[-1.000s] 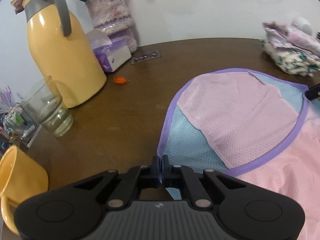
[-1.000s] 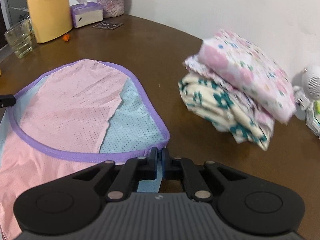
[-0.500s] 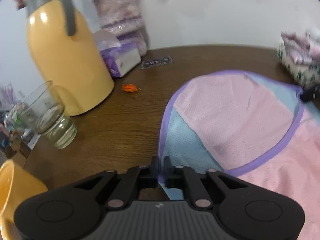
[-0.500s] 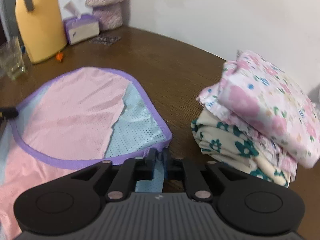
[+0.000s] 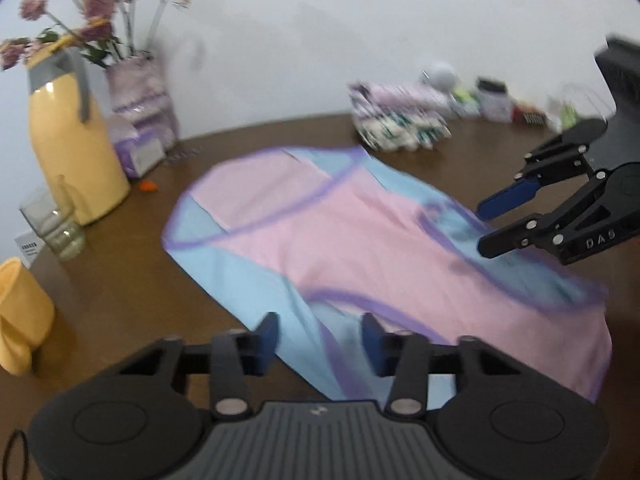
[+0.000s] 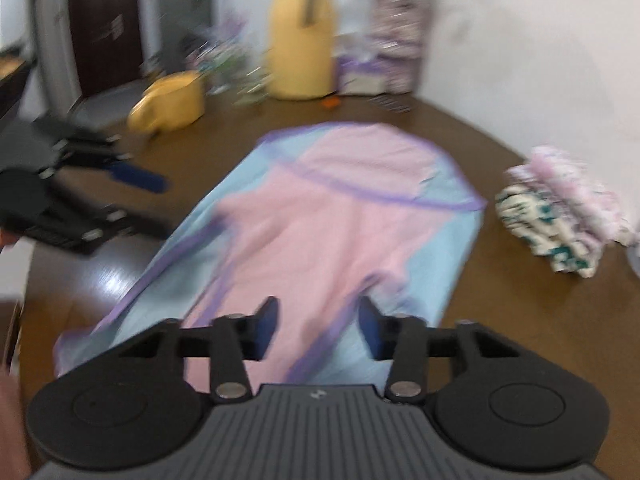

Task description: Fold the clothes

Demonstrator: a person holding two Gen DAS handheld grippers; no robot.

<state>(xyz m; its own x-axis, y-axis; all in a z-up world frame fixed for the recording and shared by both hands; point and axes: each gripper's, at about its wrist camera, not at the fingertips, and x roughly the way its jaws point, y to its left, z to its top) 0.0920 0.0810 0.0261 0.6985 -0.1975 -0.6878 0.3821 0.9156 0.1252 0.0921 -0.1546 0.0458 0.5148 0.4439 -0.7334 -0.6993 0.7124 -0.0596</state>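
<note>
A pink and light-blue mesh garment with purple trim (image 5: 360,240) lies spread on the brown round table (image 5: 120,292); it also shows in the right wrist view (image 6: 320,232). Its far end is folded over onto itself. My left gripper (image 5: 319,338) is open and empty, raised above the garment's near left edge. My right gripper (image 6: 319,330) is open and empty above the near edge; it also shows in the left wrist view (image 5: 490,226) at the garment's right side. The left gripper also shows in the right wrist view (image 6: 148,204), beside the garment.
A stack of folded floral clothes (image 5: 400,120) (image 6: 568,224) sits at the back right. A yellow jug (image 5: 76,152), a glass (image 5: 52,224), a yellow cup (image 5: 20,316), a tissue box (image 5: 140,152) and a flower vase (image 5: 140,92) stand at the left.
Both grippers were shut on the garment's purple-trimmed edge. Both have let go, opened, and pulled back and up. The folded-over end now rests on the garment.
</note>
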